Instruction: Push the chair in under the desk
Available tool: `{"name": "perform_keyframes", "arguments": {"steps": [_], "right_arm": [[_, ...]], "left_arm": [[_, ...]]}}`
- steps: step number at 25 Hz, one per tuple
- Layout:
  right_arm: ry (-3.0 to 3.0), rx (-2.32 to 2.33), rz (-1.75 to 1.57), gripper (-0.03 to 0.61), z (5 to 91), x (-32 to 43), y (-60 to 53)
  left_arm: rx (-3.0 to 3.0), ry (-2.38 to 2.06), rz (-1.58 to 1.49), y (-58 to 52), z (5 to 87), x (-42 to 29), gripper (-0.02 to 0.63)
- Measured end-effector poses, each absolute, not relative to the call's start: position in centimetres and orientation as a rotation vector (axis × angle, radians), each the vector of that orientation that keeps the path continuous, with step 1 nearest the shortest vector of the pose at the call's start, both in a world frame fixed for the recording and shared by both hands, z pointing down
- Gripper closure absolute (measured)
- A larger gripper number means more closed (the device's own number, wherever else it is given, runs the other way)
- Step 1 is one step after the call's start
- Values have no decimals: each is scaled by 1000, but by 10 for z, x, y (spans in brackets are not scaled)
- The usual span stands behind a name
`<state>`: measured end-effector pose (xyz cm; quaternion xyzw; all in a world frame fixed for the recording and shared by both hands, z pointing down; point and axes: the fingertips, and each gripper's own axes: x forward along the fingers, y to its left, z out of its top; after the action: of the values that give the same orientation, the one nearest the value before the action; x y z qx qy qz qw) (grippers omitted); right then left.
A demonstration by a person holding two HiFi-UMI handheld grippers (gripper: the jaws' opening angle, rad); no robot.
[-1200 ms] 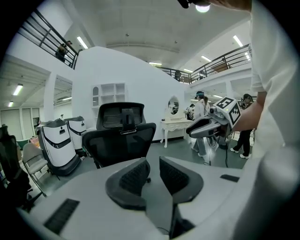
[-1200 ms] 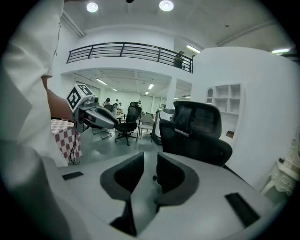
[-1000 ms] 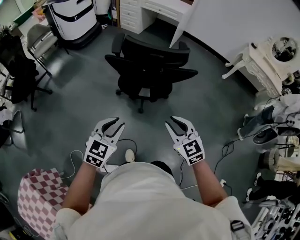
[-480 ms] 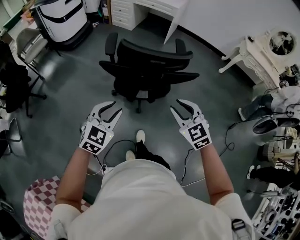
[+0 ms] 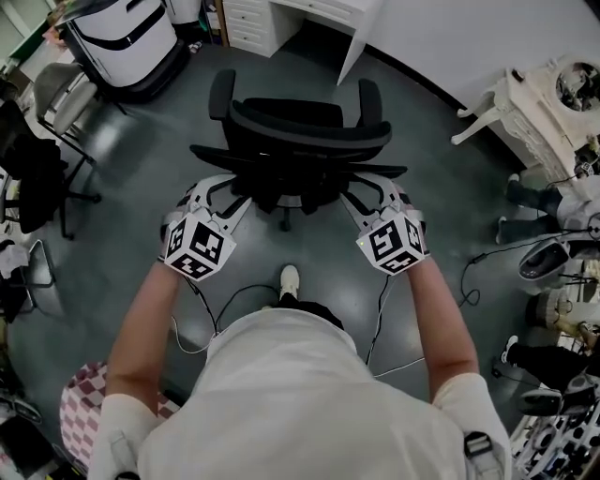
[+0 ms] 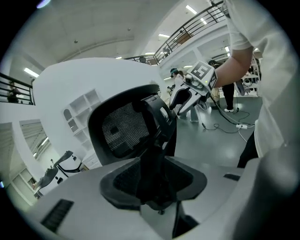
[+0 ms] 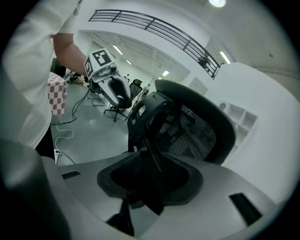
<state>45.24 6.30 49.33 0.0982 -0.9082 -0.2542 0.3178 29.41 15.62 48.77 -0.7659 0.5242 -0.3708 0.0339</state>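
The black chair (image 5: 300, 141) stood on the grey floor (image 5: 141, 187), near the white desk (image 5: 323, 11), with its back turned to the person. It was not under the desk yet. Only a bit of the desk showed. The rest was cut off at the top of the head view.

The left gripper (image 5: 230, 190) was at the left side of the chair's back and the right gripper (image 5: 373, 192) was at the right side. The tips of both were partly hidden behind the dark wings of the back.

Both sets of jaws had just been opening and stood apart. In the left gripper view a dark bar of the chair's back sat in the gap between the jaws. It was the same in the right gripper view. The bar looked thin in each gap, and the pads did not seem to squeeze it. It was all black in there, so it was hard to see if anything touched.

One white shoe (image 5: 290, 278) peeked out under the person's shirt (image 5: 281, 394), which hid the legs. Thin cables (image 5: 234, 292) lay on the floor.
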Motion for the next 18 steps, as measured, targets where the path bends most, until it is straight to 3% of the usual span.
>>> {"name": "perform_keyframes", "arguments": {"steps": [18], "right_arm": [[-2205,-46,-815,446,537,425,28]], "left_arm": [[-2260,1265,-1489,84,529,274,434]]}}
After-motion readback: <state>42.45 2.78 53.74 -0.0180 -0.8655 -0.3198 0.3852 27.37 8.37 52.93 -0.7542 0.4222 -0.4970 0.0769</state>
